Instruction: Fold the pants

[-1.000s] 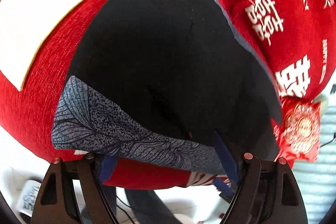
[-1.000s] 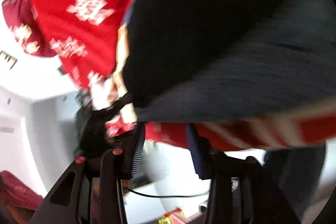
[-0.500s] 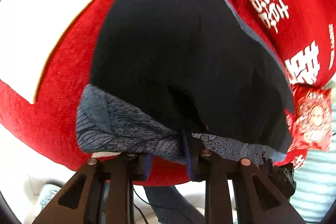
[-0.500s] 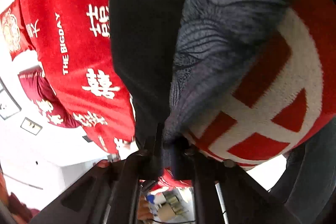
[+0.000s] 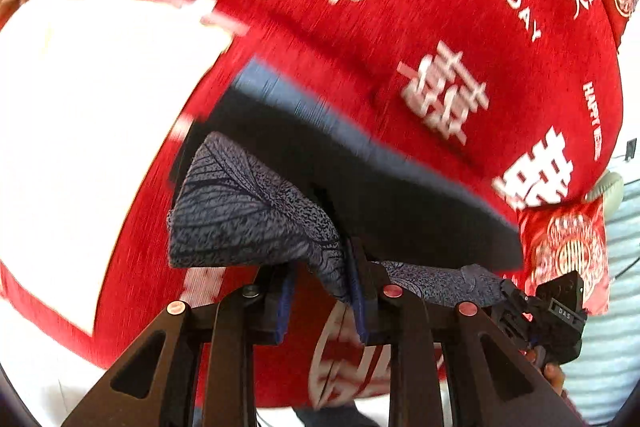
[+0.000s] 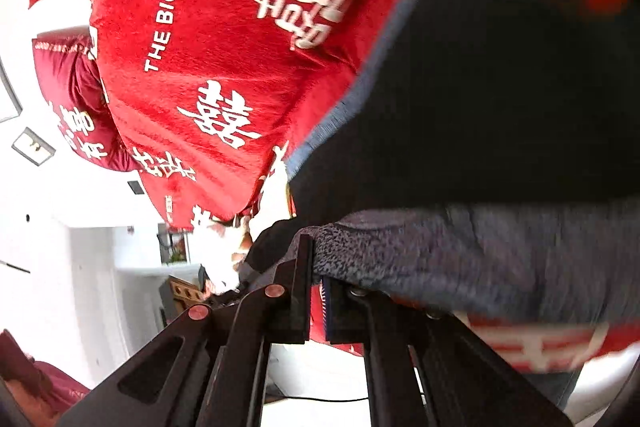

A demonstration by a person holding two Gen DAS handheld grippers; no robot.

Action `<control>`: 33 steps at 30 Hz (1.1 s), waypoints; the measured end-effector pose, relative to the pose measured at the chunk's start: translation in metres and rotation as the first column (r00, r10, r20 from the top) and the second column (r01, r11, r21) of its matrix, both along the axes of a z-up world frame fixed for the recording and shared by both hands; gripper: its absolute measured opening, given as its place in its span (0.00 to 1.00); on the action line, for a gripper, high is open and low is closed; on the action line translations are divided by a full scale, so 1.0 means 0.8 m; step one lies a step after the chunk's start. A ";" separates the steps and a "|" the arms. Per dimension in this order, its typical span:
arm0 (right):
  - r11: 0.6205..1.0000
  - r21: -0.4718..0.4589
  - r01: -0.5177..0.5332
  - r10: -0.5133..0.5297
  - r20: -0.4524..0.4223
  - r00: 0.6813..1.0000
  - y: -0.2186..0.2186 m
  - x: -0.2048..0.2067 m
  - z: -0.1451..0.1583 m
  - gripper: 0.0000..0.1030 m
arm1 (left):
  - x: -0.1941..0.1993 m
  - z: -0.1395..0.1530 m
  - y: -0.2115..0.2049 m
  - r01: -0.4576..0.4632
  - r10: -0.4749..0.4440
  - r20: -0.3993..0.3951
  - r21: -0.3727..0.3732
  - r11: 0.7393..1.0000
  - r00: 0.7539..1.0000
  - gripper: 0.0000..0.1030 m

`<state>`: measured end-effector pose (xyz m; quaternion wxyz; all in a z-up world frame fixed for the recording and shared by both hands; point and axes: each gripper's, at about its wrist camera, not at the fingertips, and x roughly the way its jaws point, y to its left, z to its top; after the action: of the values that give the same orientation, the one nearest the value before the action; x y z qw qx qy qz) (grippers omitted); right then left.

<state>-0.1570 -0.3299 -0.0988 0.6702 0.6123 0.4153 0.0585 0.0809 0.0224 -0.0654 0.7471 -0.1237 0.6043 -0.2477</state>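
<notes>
L gripper (image 5: 322, 291): jaws nearly closed, pinching a bunched fold of the pants (image 5: 256, 211) at the grey leaf-print waistband, cloth caught against the right-hand pad. R gripper (image 6: 318, 291): jaws narrow, clamped on same waistband edge (image 6: 440, 251). Pants mostly black, lying on red blanket (image 5: 400, 27) w/ white characters, hem end raised off it. R gripper also visible in L view, lower right.

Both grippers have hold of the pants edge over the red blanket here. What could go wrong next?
1. The left gripper pinches only a thin ridge of the patterned waistband, so it may slip out mid-fold.
2. The right gripper also bites near the hem edge; uneven pulling could skew the dark pants.
3. The red blanket might bunch underneath.
</notes>
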 end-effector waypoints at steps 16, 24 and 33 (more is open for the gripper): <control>0.967 -0.023 -0.254 0.239 -0.263 0.935 -0.103 0.229 -0.155 0.07 | 0.147 -0.120 -0.123 -0.049 0.011 0.114 0.338 0.940 0.993 0.50; 0.906 -0.199 -0.374 0.352 -0.138 0.926 -0.068 0.222 -0.061 0.56 | 0.126 -0.052 -0.095 -0.082 0.002 0.198 0.397 0.914 0.980 0.82; 0.815 -0.332 -0.475 0.394 -0.284 0.874 -0.046 0.247 -0.100 0.51 | 0.108 -0.130 -0.139 -0.037 -0.045 0.130 0.564 0.825 0.990 0.84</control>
<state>0.0406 -0.3668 -0.1792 0.7017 0.3568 0.6133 0.0640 0.1674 -0.0892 -0.1691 0.7896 0.1217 0.5976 -0.0675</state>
